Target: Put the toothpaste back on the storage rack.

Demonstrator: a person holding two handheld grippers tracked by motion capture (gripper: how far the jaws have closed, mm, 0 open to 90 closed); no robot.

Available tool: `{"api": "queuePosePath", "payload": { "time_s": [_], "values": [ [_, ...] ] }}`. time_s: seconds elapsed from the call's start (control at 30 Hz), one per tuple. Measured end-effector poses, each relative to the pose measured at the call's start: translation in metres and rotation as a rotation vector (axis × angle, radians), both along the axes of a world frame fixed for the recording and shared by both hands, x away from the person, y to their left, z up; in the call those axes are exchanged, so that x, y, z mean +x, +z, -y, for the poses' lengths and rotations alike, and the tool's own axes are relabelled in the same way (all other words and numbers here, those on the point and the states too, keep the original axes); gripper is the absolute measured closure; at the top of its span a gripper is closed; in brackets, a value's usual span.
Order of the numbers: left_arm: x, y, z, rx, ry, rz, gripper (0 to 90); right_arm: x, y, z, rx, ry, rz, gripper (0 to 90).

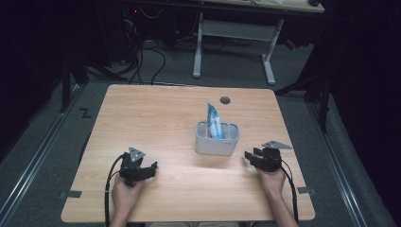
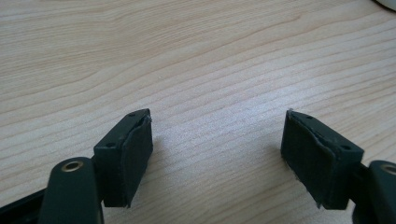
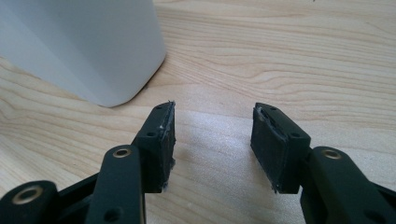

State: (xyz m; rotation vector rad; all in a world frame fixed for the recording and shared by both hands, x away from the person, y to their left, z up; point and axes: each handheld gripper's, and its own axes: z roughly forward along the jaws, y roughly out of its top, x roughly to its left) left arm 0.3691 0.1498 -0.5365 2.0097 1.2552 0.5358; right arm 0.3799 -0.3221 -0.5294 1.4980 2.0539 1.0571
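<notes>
High view: pouch [image 1: 213, 120] in bin [image 1: 217, 145].

Hand-held gripper [image 3: 212, 140] jaws apart, grey container [image 3: 79, 46] near.

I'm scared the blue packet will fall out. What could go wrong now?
The blue packet stands tall and upright above the rim of the grey holder, so a bump might tip it over or out. The right gripper sits close to the holder with open, empty jaws; a quick move could shove the holder across the table. The left gripper rests open on the wood, farther away, so it seems less likely to bump anything.
</notes>
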Motion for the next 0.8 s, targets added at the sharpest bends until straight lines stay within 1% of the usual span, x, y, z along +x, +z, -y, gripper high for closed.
{"api": "queuePosePath", "payload": {
  "time_s": [0.1,0.2,0.4,0.8],
  "values": [
    [0.0,0.0,0.0,0.0,0.0,0.0,25.4,0.0,0.0,-0.002,-0.026,0.004,-0.002,48.9],
    [0.0,0.0,0.0,0.001,0.0,0.0,25.3,0.001,-0.001,-0.007,-0.075,0.014,-0.008,47.6],
    [0.0,0.0,0.0,0.001,0.0,0.0,25.3,-0.001,-0.001,-0.015,-0.152,0.033,0.011,44.9],
    [0.0,0.0,0.0,0.001,0.003,0.0,25.3,0.0,-0.001,-0.014,-0.148,0.032,0.006,42.6]
  ]
}}
